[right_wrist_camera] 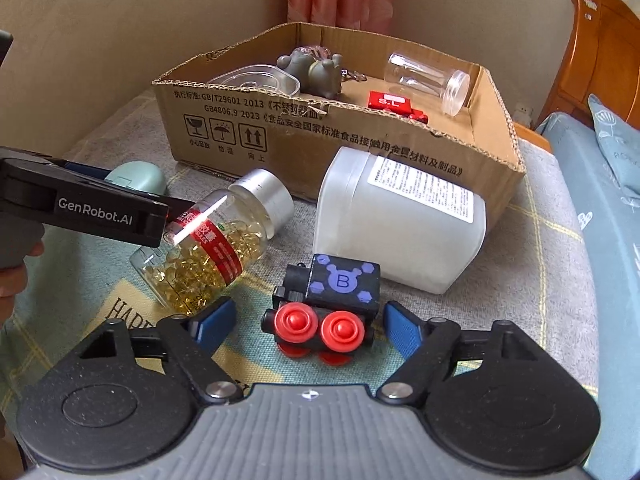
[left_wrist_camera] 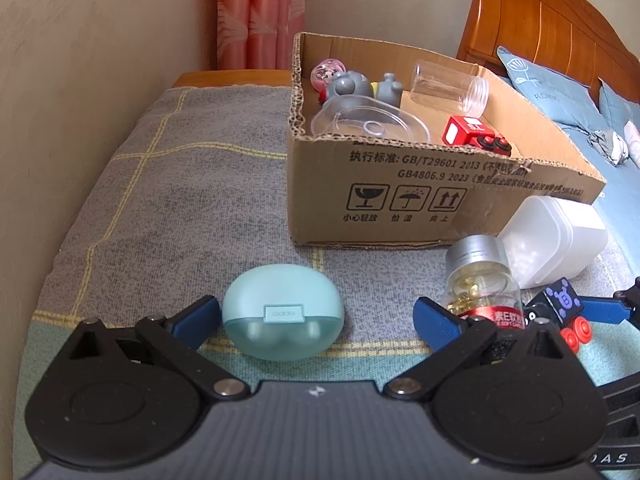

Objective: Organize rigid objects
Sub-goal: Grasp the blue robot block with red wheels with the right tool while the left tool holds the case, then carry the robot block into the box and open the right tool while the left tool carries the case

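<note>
My left gripper (left_wrist_camera: pixel 316 318) is open, its fingers either side of a mint-green earbud case (left_wrist_camera: pixel 282 317) on the grey cloth. My right gripper (right_wrist_camera: pixel 306 320) is open around a black toy train (right_wrist_camera: pixel 326 302) with red wheels, fingers apart from it. A pill bottle (right_wrist_camera: pixel 212 244) with a silver cap lies on its side just left of the train. A frosted white jar (right_wrist_camera: pixel 396 220) lies behind the train. The cardboard box (right_wrist_camera: pixel 344 140) behind holds a grey figure (right_wrist_camera: pixel 316 70), a clear jar (right_wrist_camera: pixel 428 82), a red toy (right_wrist_camera: pixel 390 104) and a clear lid (right_wrist_camera: pixel 256 80).
The wall runs along the left. A bed with blue bedding (left_wrist_camera: pixel 616 128) and a wooden headboard (left_wrist_camera: pixel 540 12) lies to the right. Pink curtains (left_wrist_camera: pixel 260 12) hang behind the box. The left gripper body (right_wrist_camera: pixel 80 208) crosses the right wrist view at left.
</note>
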